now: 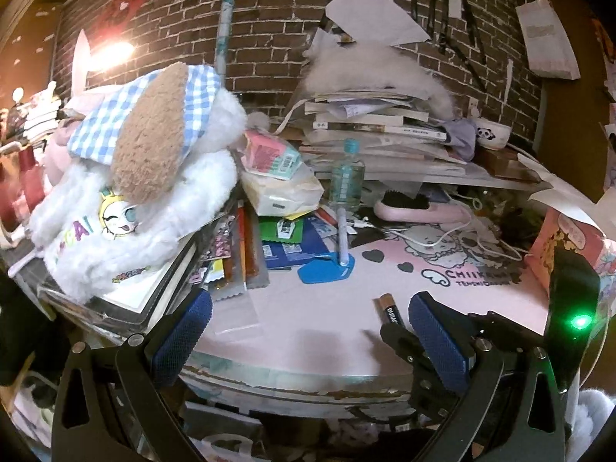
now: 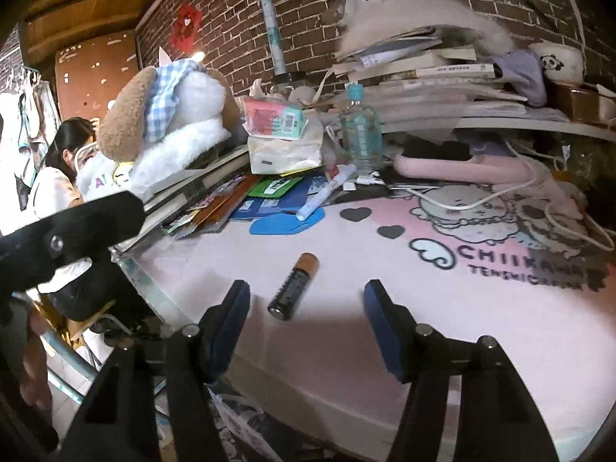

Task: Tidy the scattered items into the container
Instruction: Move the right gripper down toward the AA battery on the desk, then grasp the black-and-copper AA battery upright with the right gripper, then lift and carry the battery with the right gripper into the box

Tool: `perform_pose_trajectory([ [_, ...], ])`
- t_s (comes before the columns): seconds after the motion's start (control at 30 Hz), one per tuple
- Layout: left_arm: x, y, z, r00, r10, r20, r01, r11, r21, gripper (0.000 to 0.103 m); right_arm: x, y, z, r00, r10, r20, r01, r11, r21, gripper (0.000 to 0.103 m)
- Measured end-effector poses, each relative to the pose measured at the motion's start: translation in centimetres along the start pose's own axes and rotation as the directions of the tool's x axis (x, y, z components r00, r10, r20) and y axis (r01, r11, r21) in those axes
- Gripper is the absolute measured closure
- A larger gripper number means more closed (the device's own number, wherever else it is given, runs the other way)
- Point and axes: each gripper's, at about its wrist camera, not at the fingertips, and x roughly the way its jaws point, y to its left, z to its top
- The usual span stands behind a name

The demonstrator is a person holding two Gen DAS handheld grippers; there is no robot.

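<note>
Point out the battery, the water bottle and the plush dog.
battery [image 2: 293,287], right wrist view, mid-body.
water bottle [image 2: 360,136], right wrist view, clear body.
plush dog [image 1: 148,146], left wrist view, brown ear.

A cluttered home bedroom desk — plush dog [image 1: 142,188] at left, stacked books [image 1: 377,123] upper centre, brick wall [image 1: 269,11] behind.

both wrist cameras look forward and slightly down along their fingers, low over the pink mat [image 1: 308,308]. both views share the battery [image 2: 293,287] and the brick wall [image 1: 269,19].
</note>
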Motion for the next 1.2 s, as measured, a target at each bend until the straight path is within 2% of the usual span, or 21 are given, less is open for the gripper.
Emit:
perform_pose_trajectory([
  [0.23,0.0,0.1,-0.1,1.0,-0.016,0.007,0.016,1.0,-0.009,0.0,1.0,0.6,0.1,0.999,-0.048,0.012,0.048,0.999,-0.014,0.058],
  [0.4,0.0,-0.3,0.0,1.0,-0.022,0.005,0.022,1.0,-0.001,0.0,0.9,0.7,-0.3,0.996,-0.085,0.026,0.086,0.995,-0.047,0.078],
  [0.57,0.2,-0.5,0.0,1.0,-0.028,-0.002,0.028,1.0,0.0,0.0,0.6,-0.1,-0.4,0.996,-0.084,0.03,0.085,0.995,-0.05,0.092],
  [0.93,0.8,-2.2,0.0,0.998,-0.061,-0.019,0.062,0.998,0.026,0.0,-0.2,-0.8,-0.8,0.998,-0.053,0.028,0.054,0.997,-0.048,0.092],
  [1.2,1.4,-3.9,0.2,0.995,-0.1,-0.025,0.101,0.994,0.036,0.0,-2.1,-3.4,-0.7,0.998,-0.062,0.026,0.062,0.998,-0.019,0.092],
])
